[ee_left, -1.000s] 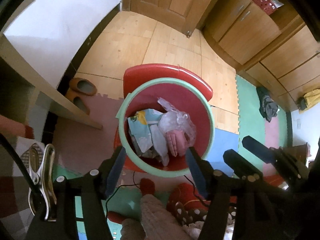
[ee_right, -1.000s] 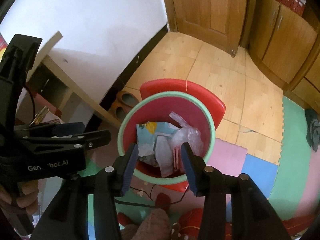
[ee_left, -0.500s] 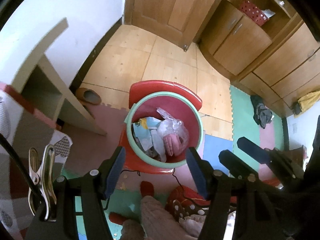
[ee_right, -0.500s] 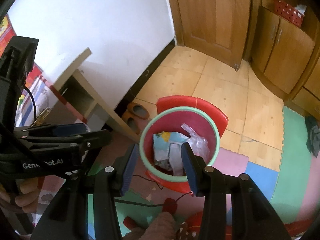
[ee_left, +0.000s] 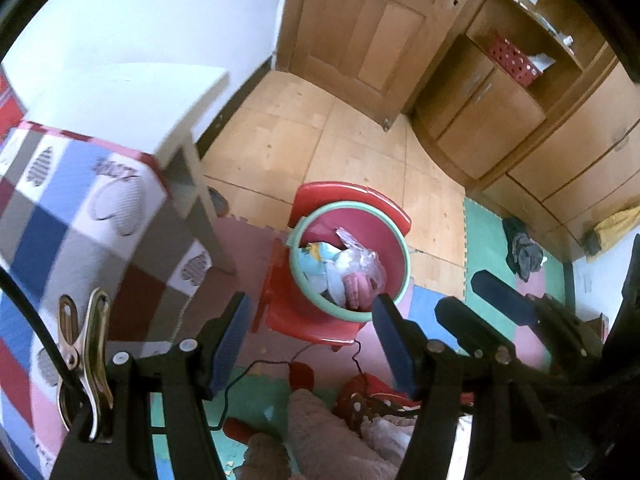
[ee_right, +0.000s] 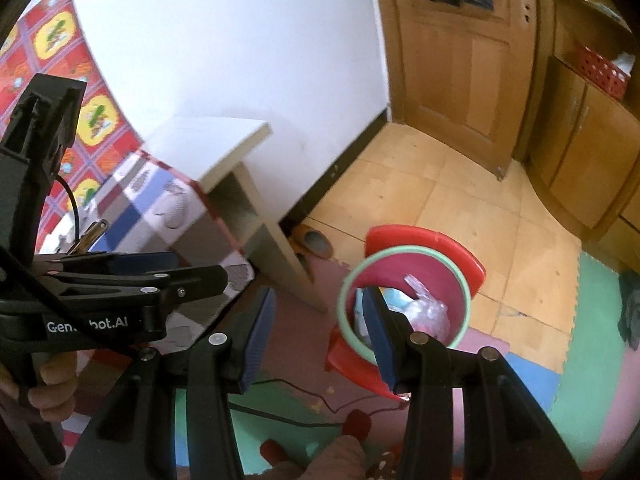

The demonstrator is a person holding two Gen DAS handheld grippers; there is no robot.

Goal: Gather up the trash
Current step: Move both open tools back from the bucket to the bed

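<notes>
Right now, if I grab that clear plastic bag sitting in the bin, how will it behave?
The clear plastic bag looks crumpled and thin, so it will probably be floppy and deform between the pads. It appears nearly empty, so it is likely light. It lies among paper scraps in the red bin, so a grab may drag neighbouring pieces along.

floor (ee_left: 360, 152): wood tiles, foam mats nearer | red stool (ee_left: 320, 320) on mats | slippers (ee_right: 316, 242) by wall | dark clothes (ee_left: 524, 252) on green mat | black cable (ee_left: 280, 364) on mats
</notes>
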